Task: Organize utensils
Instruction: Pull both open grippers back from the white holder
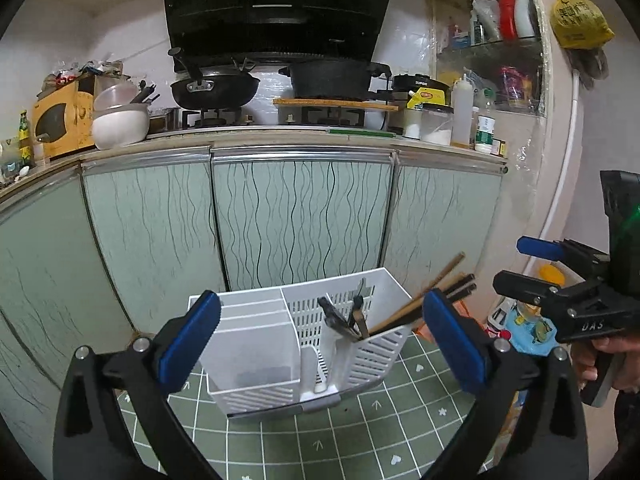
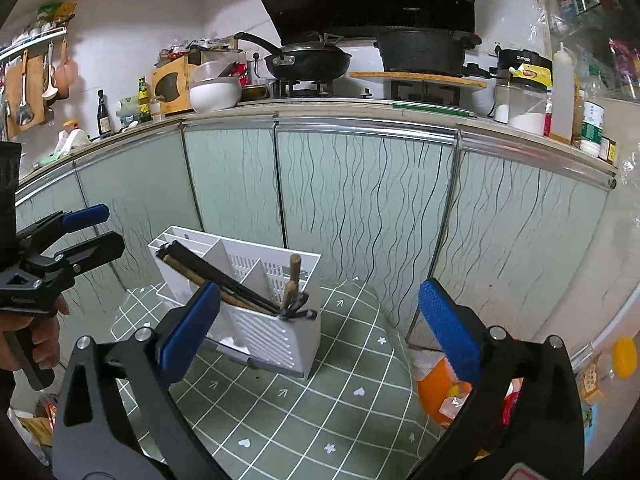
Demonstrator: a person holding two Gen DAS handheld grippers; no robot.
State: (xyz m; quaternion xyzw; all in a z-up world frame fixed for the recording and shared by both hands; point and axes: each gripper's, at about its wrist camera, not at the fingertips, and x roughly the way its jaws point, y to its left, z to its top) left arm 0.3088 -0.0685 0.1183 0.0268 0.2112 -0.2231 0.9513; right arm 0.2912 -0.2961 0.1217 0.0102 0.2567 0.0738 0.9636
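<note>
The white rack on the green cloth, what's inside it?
The white rack holds long chopsticks leaning out of one corner compartment, beside dark utensil handles and a wooden handle. Their lower ends are hidden by the slotted walls.

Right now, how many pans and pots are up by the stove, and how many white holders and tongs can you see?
Black pan: 1
Black pot: 1
White utensil holder: 1
Tongs: 2 (left tongs, right tongs, both open)
Total: 5
</note>
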